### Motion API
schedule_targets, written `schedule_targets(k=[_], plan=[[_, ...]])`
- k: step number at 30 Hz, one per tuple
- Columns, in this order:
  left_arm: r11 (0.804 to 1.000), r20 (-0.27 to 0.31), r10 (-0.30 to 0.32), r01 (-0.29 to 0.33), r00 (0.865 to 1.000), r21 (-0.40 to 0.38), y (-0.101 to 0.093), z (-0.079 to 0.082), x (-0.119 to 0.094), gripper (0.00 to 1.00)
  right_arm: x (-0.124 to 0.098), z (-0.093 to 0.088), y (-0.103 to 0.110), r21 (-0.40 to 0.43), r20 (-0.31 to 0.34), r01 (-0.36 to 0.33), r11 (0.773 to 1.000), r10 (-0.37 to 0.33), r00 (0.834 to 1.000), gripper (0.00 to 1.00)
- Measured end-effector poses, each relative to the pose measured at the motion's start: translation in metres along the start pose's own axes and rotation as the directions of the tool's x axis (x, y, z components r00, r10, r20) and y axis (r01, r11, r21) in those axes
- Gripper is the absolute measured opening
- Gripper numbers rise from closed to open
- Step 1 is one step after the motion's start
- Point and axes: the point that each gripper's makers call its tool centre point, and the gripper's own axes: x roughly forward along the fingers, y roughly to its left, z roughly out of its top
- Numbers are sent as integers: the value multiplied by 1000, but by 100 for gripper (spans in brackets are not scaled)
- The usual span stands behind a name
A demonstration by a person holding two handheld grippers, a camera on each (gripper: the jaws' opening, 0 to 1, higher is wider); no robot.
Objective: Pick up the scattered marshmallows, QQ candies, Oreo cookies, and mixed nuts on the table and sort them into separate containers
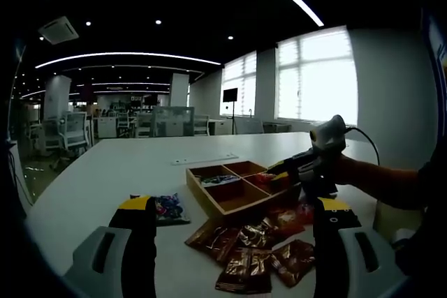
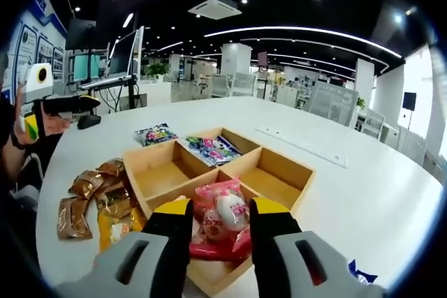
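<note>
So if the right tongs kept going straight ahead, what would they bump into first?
Probably the pink candy packet, which already sits between the right tongs over the wooden box. Whether they grip it yet is unclear.

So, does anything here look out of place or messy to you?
Mostly the brown packets: they lie loose in a heap on the table beside the wooden tray, not in a compartment. One blue packet also sits outside the tray, by its far corner. Nothing looks spilled or damaged.

No text could be read: print on the snack packets point(image 2: 222, 218) and the wall poster point(image 2: 24, 47) was too small and blurred.
</note>
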Motion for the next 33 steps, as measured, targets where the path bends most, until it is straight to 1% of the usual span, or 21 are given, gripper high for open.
schedule_targets(k=[6, 18, 33], plan=[[1000, 3, -2, 2, 1000, 0, 0, 1, 0, 97, 0, 0, 0, 18, 4, -8, 1000, 8, 1000, 30], [1000, 1, 0, 0, 1000, -4, 1, -1, 0, 97, 2, -1, -2, 42, 4, -11, 999, 11, 1000, 36], [1000, 3, 1, -1, 1000, -3, 0, 0, 0, 97, 0, 2, -3, 59, 18, -10, 998, 9, 1000, 39]])
